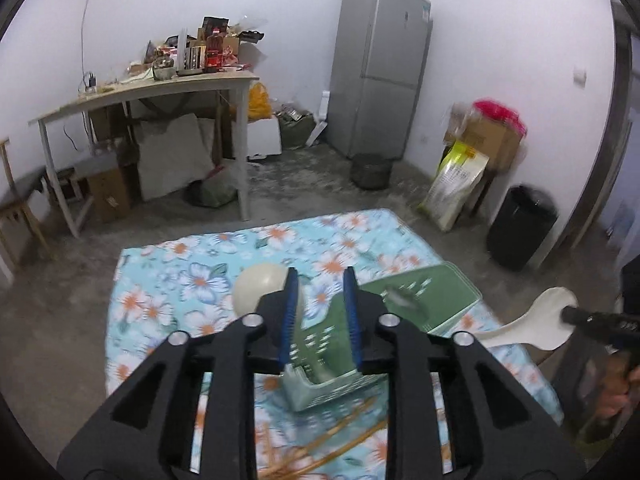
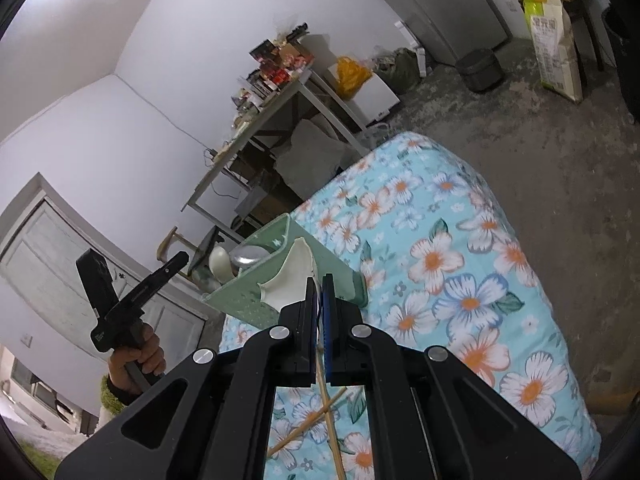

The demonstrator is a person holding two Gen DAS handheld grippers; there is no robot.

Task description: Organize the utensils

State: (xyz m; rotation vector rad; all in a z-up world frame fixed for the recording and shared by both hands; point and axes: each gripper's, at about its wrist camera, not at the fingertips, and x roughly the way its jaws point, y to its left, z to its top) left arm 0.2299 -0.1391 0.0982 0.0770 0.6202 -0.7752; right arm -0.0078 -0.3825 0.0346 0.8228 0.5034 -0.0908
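Note:
A green perforated utensil holder stands on the floral-cloth table. A cream ladle and a metal spoon rest in it. My left gripper is open just above the holder, with nothing pressed between its blue pads. My right gripper is shut on the handle of a white flat spoon, whose blade reaches the holder's near edge. Loose wooden chopsticks lie crossed on the cloth below both grippers.
Behind the table are a cluttered white-framed table, a grey fridge, a black bin, sacks and boxes. A person's hand holds the left gripper's handle. Bare concrete floor surrounds the table.

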